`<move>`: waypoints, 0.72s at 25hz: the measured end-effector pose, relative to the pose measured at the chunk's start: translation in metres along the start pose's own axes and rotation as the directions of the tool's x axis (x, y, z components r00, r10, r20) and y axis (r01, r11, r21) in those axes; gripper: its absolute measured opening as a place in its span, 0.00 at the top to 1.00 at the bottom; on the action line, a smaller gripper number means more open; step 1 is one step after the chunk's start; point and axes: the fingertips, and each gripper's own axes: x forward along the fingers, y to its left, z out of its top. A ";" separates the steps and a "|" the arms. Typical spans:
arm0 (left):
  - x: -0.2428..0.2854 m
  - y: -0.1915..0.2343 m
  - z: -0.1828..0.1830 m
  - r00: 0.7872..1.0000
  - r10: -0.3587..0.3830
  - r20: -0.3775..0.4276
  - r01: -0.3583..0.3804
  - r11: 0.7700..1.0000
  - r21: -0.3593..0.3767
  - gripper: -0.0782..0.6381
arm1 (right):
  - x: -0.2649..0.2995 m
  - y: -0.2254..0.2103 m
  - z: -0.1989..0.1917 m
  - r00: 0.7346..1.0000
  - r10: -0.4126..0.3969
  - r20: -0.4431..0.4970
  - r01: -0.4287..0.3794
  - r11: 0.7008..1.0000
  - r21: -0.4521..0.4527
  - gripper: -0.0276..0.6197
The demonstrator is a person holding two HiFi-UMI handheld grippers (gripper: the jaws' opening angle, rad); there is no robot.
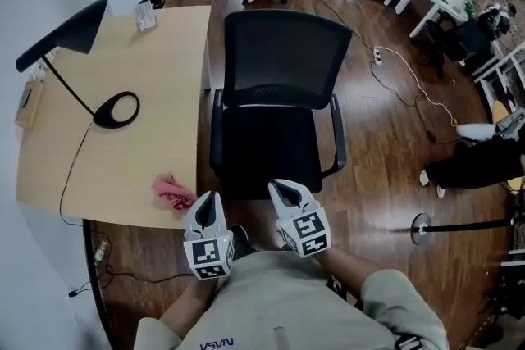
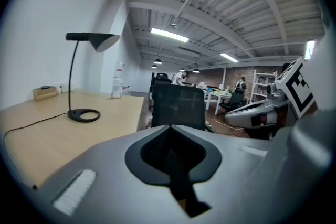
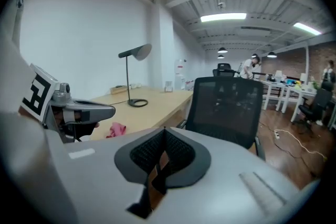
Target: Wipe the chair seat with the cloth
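A black mesh-backed office chair [image 1: 279, 61] stands in front of me, its dark seat [image 1: 267, 150] bare. The pink cloth [image 1: 173, 193] lies crumpled near the front corner of the wooden desk [image 1: 156, 70], left of the chair; in the right gripper view the cloth [image 3: 116, 130] shows on the desk edge. My left gripper [image 1: 207, 205] is held close to my body, just right of the cloth, jaws together and empty. My right gripper [image 1: 284, 191] hovers over the seat's front edge, shut with nothing in it. Both point toward the chair [image 2: 178, 106].
A black desk lamp [image 1: 115, 109] with its cord stands on the desk. On the wood floor to the right are a cable with a power strip [image 1: 377, 55], a stanchion base [image 1: 422, 229] and a person's legs [image 1: 476, 164]. Further chairs and white tables fill the back.
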 end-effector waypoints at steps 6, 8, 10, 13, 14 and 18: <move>-0.008 -0.108 0.019 0.984 -0.178 0.023 0.176 0.982 0.064 0.88 | -0.108 -0.054 0.007 0.969 -0.196 0.152 0.174 0.973 0.148 0.96; -0.016 -0.140 0.020 0.979 -0.204 0.030 0.201 0.976 0.079 0.88 | -0.142 -0.065 0.000 0.959 -0.225 0.173 0.197 0.966 0.167 0.96; -0.026 -0.167 0.018 0.976 -0.216 0.034 0.212 0.973 0.092 0.88 | -0.170 -0.071 -0.010 0.954 -0.238 0.183 0.205 0.962 0.182 0.96; -0.043 -0.200 0.012 0.978 -0.205 0.034 0.201 0.975 0.095 0.88 | -0.208 -0.074 -0.027 0.954 -0.236 0.187 0.201 0.962 0.186 0.96; -0.050 -0.211 0.010 0.980 -0.196 0.033 0.193 0.977 0.091 0.88 | -0.219 -0.075 -0.031 0.954 -0.231 0.190 0.196 0.963 0.186 0.96; -0.078 -0.254 -0.007 0.984 -0.174 0.033 0.171 0.981 0.095 0.88 | -0.259 -0.081 -0.044 0.954 -0.202 0.222 0.160 0.968 0.191 0.96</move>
